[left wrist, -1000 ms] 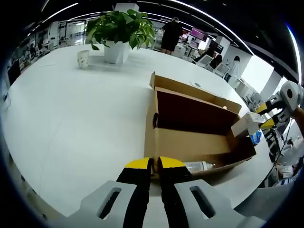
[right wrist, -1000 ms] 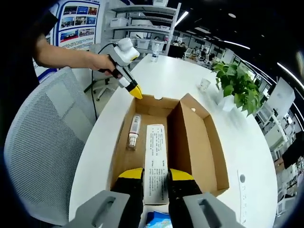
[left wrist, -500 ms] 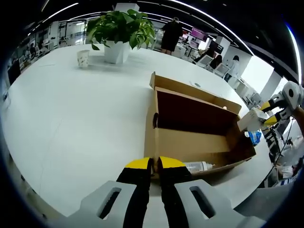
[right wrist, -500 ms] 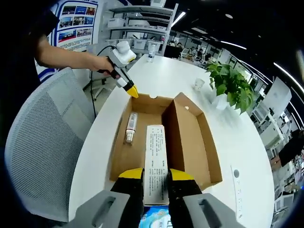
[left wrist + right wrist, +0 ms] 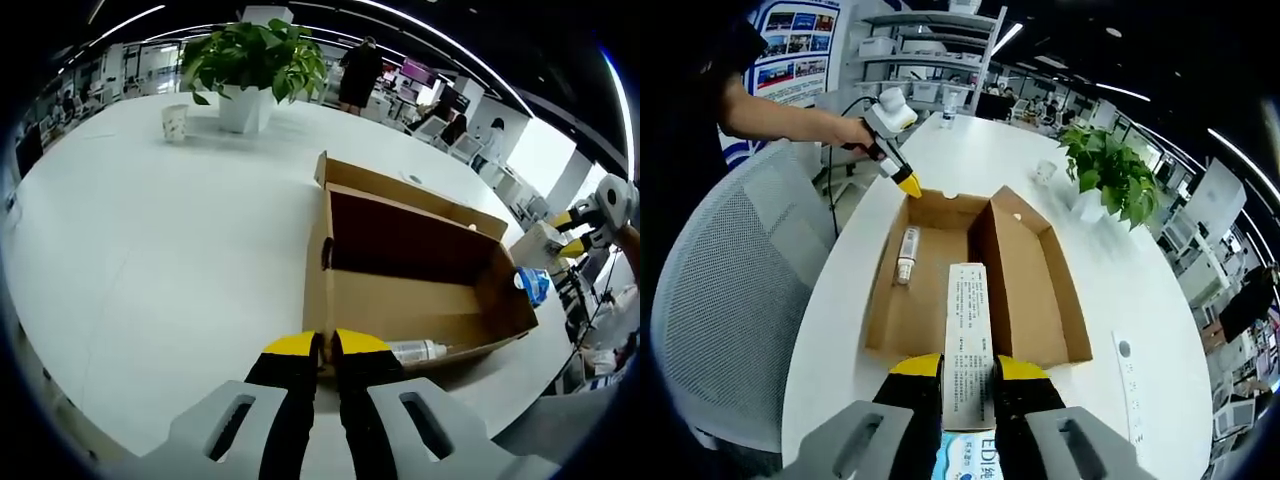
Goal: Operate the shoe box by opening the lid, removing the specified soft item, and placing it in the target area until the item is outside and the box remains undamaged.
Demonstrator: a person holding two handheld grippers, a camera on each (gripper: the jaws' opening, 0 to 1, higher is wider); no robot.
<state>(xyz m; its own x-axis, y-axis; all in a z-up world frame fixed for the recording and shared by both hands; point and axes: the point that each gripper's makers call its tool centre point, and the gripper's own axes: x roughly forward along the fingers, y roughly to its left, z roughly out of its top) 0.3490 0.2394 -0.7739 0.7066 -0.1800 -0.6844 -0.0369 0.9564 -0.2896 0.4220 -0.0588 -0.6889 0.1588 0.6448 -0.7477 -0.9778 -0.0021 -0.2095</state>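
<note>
Cardboard shoe box [image 5: 975, 285] lies open on the white surface [image 5: 150, 240]; the right hand-held gripper [image 5: 969, 372], pinching a white printed carton [image 5: 968, 340], has lifted it clear of the box rim. Left hand-held gripper [image 5: 326, 345], pressed on the box corner, steadies it; a bottle [image 5: 905, 256] remains inside, so placement follows.

We see a potted plant [image 5: 254, 62] beside a paper cup [image 5: 175, 123] on our white table [image 5: 150, 250], and a mesh chair [image 5: 730, 300].

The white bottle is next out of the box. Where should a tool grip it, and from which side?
Probably across the middle of the white bottle, coming from above through the open top of the shoe box. It lies flat on the box floor, lengthwise near one side wall, so the walls block a sideways approach.
</note>
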